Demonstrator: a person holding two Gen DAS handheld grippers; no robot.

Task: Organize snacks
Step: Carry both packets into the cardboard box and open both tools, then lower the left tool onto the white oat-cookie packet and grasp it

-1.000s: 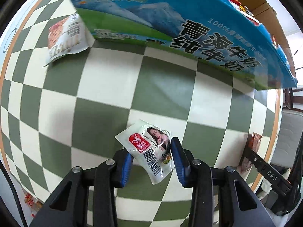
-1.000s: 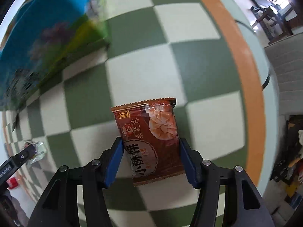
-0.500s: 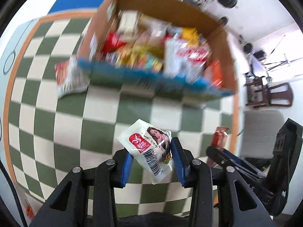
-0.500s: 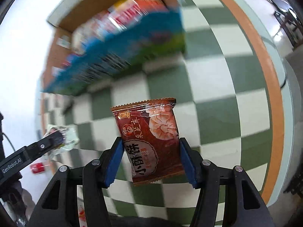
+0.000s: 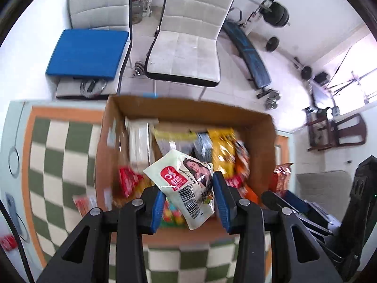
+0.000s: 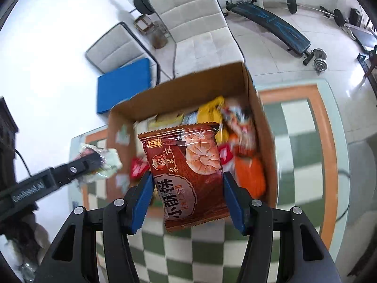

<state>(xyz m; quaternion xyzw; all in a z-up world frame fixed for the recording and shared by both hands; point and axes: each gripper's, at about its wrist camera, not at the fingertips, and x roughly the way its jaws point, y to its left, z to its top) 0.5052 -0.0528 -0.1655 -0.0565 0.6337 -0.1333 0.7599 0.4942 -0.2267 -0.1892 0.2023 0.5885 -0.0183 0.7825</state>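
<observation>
The left gripper [image 5: 188, 202] pinches a pale green snack pouch [image 5: 186, 186] and the right gripper [image 6: 186, 195] clamps a brown pastry packet [image 6: 188, 172], both at lower centre above the open cardboard box [image 6: 188, 87]. The box, crowded with snacks, sits on a green-checked table [image 6: 299, 127]; white chairs [image 5: 188, 37] stand along the frame's top.

Beyond the far edge of the table [image 5: 59, 155], with its green-and-cream checked cloth bordered in orange: two white padded chairs [image 5: 188, 40] side by side on a pale tiled floor. Blue flat cushion [image 5: 87, 55] lies on the left chair's seat. Right of the chairs, a dark slanted weight bench [image 5: 247, 52] with barbell plates [image 5: 276, 14] and dumbbells [image 6: 318, 59] nearby. Dark wooden chair [image 5: 339, 129] stands off the right edge.
</observation>
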